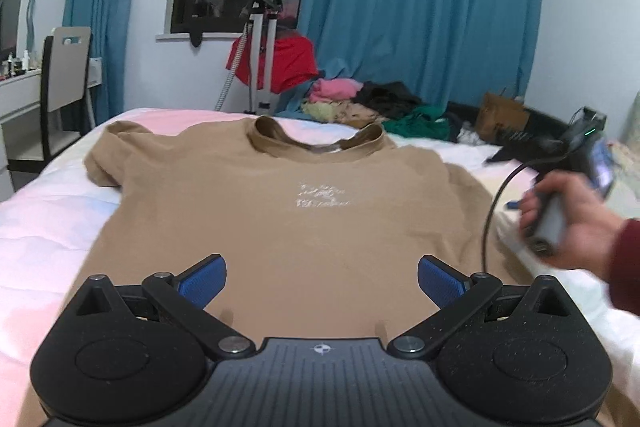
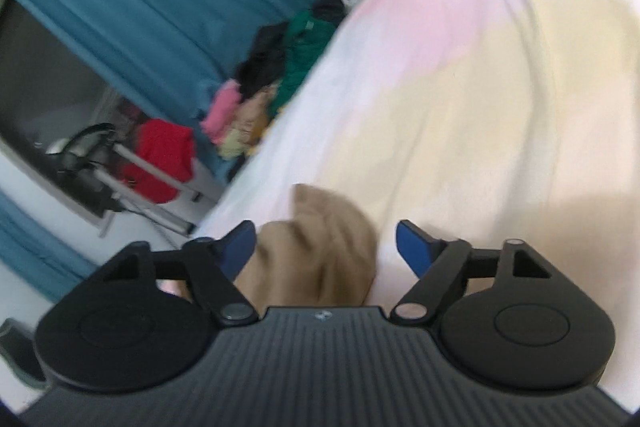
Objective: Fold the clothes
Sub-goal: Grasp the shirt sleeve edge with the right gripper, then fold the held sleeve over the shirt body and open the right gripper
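Both claws are standing wide with nothing between their blue pads. Left gripper (image 1: 322,281) is hovering over the lower body of the tan T-shirt (image 1: 288,211), which is lying face up and mostly flat on the bed (image 1: 44,211), hem toward the near edge and collar toward the far edge. Right gripper (image 2: 325,247) is pointing at the bunched sleeve (image 2: 320,251) on the shirt's right side, the cloth sitting between the spread fingers but not pinched; this view is blurred. The step in hand is probably taking hold for a first fold. To do it well, the right claw should be closing on the sleeve's outer edge, catching both layers, while the left is pinning or gripping the hem on the same side, so the panel is folding over in a straight line without dragging the collar askew.
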Demonstrator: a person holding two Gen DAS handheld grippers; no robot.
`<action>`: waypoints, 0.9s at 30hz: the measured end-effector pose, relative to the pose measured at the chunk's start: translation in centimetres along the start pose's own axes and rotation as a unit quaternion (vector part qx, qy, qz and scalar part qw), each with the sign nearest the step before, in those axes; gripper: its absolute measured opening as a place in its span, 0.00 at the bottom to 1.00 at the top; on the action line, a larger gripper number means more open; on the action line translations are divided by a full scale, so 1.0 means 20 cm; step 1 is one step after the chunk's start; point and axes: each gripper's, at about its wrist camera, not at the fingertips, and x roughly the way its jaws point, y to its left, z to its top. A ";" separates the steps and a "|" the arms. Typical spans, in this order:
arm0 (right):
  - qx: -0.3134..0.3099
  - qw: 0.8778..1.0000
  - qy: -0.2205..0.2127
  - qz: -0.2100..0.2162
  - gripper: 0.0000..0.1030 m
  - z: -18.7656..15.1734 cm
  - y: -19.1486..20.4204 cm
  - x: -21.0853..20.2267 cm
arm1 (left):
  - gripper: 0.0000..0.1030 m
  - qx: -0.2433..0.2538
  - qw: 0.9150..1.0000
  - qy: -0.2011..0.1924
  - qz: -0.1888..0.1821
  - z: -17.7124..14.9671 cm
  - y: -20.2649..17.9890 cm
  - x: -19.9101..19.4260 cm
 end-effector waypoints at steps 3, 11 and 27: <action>-0.059 0.998 0.008 -0.019 0.41 -0.01 0.03 0.16 | 1.00 -0.026 1.000 0.006 -0.006 0.00 0.03 0.07; -0.104 0.992 -0.068 0.003 0.06 0.06 0.08 0.01 | 1.00 -0.091 0.995 0.034 -0.016 0.01 0.10 0.22; 0.050 0.996 0.027 0.068 0.85 0.02 -0.25 -0.22 | 1.00 -0.062 0.998 0.007 -0.026 0.00 0.01 0.06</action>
